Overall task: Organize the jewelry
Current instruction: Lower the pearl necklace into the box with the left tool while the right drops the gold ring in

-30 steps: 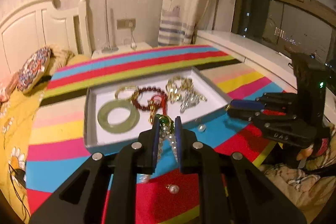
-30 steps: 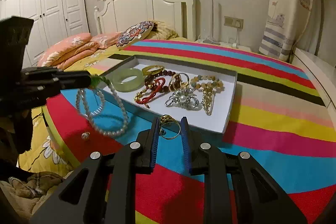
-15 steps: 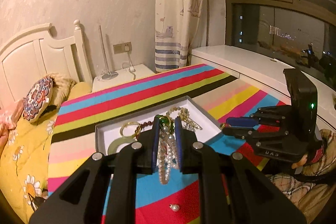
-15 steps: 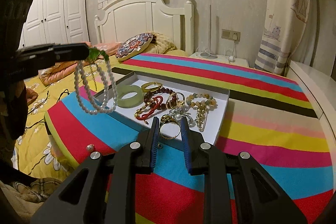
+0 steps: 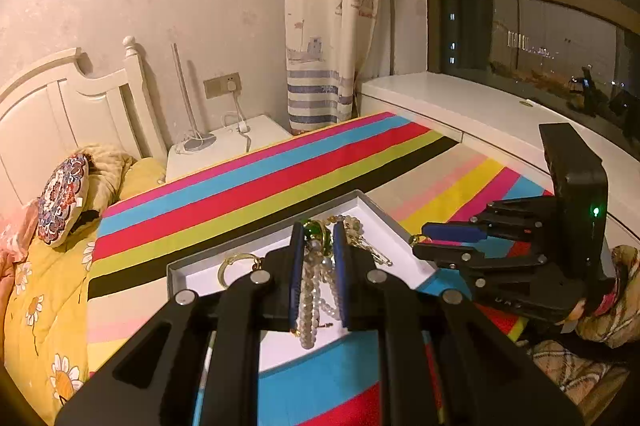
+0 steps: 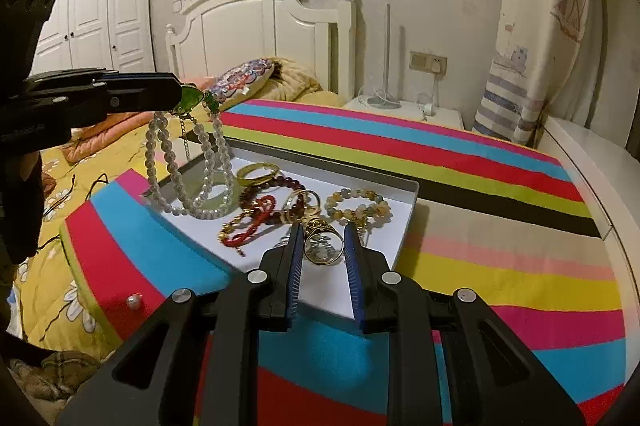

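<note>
Our left gripper (image 5: 317,232) is clamped on a long white pearl necklace with a green pendant (image 6: 188,162), pinching it at the green piece so the beaded loops hang free. In the right wrist view those loops dangle over the near left corner of the shallow white rectangular tray (image 6: 408,210), and their lowest beads reach the tray floor beside the pale green jade bangle (image 6: 216,192). In the left wrist view the same strands (image 5: 316,290) drop between our blue-padded fingers (image 5: 297,266).

Our right gripper (image 6: 323,238) grips a gold ring with a wide patterned band (image 6: 323,244), held upright between the blue pads just above the tray's near edge. From the left wrist view the right gripper (image 5: 418,242) sits to the right of the tray, a sliver of gold showing at its tips.

Inside the tray we see a gold bangle (image 6: 258,173), a dark red beaded bracelet (image 6: 280,184), a red cord bracelet with gold links (image 6: 250,220), a pair of gold hoops (image 6: 302,204) and a cream and amber beaded bracelet (image 6: 358,208).

The tray rests on a brightly striped bedspread (image 6: 460,162). A single loose white pearl (image 6: 134,302) lies on the red stripe, well apart from the tray, near the bedspread's edge.
</note>
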`<action>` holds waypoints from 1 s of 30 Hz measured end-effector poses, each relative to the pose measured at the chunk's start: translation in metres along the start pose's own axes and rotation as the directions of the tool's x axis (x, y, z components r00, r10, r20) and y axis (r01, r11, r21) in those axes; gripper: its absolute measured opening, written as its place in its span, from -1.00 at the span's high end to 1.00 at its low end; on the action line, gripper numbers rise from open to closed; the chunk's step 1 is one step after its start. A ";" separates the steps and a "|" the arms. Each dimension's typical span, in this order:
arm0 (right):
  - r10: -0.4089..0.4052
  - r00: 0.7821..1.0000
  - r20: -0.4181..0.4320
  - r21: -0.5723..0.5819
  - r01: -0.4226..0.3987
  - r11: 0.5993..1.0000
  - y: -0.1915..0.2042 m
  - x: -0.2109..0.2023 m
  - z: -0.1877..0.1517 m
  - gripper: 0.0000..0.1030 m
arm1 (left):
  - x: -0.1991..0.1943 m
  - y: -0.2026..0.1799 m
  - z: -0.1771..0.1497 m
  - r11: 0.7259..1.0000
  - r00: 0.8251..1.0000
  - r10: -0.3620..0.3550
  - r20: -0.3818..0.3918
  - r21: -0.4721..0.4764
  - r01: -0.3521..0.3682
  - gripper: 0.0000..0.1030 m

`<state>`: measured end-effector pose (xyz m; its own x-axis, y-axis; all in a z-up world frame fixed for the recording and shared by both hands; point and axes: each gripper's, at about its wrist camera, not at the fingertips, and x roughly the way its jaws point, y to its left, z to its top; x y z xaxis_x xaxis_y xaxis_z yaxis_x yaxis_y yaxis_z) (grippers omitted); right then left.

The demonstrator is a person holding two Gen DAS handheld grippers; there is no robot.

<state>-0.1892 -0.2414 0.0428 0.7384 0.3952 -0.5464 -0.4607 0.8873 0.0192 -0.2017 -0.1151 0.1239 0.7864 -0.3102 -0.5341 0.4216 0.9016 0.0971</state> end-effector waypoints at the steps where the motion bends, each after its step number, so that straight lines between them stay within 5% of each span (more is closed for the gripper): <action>1: 0.000 1.000 -0.007 0.004 0.000 1.000 -0.001 0.004 0.000 0.57 | 0.005 0.000 0.001 1.000 1.000 0.001 -0.008 0.002 -0.001 0.73; 21: -0.009 0.990 -0.144 -0.021 0.006 1.000 0.003 0.048 -0.013 0.56 | 0.093 0.029 0.002 0.992 0.987 0.113 -0.113 -0.045 -0.119 0.70; 26: -0.016 0.988 -0.151 -0.011 0.014 1.000 0.004 0.049 -0.013 0.30 | 0.095 0.039 -0.009 0.984 0.980 0.159 -0.122 -0.064 -0.167 0.05; 30: -0.014 0.989 -0.145 0.003 0.014 1.000 0.002 0.049 -0.013 0.09 | 0.097 0.042 -0.014 0.980 0.973 0.185 -0.137 -0.049 -0.193 -0.10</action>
<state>-0.1605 -0.2232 0.0053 0.6654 0.3442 -0.6624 -0.4487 0.8936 0.0136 -0.1145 -0.1033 0.0645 0.7816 -0.0942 -0.6166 0.2392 0.9582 0.1569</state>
